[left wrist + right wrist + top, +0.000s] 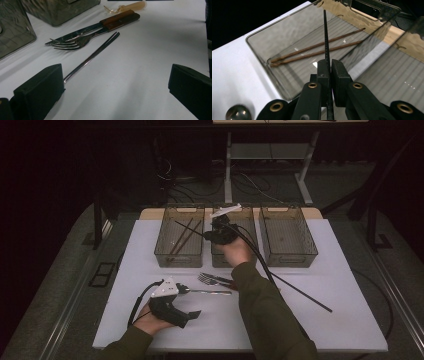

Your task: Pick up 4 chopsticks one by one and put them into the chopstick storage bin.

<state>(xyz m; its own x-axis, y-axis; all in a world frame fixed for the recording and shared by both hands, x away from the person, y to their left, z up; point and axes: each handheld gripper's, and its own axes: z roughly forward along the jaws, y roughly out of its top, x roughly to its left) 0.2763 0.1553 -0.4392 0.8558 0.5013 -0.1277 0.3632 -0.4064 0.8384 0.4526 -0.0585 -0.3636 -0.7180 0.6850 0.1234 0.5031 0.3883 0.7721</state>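
Seen from the high view, a person works at a white table (pixel 325 320) set with three clear bins in a row. The right gripper (pixel 216 234) is raised over the gap between the left bin (pixel 180 255) and the middle bin (pixel 220 260), its jaws pressed together on a black chopstick (pixel 189 228) whose free end reaches out over the left bin, where two brown chopsticks (pixel 182 237) lie inside. A second black chopstick (pixel 305 295) rests on the table to the right of the person's forearm, near the right bin (pixel 287 257). The left gripper (pixel 186 316) sits low near the table's front edge, beside a metal utensil (pixel 210 292).

In the left gripper view, the jaws stand wide apart and hold nothing. The metal utensil's slim handle (pixel 92 56) runs out from beside the left-hand jaw toward a fork (pixel 75 43) and a knife (pixel 82 32), both with dark wooden handles and lying together. A pale plastic piece (pixel 127 6) lies just beyond them.

In the right gripper view, the jaws are clamped on the black chopstick (pixel 325 42), which points straight ahead over the left bin (pixel 262 37). The two brown chopsticks (pixel 317 50) lie side by side on its ribbed floor. No writing or label can be read in any view.
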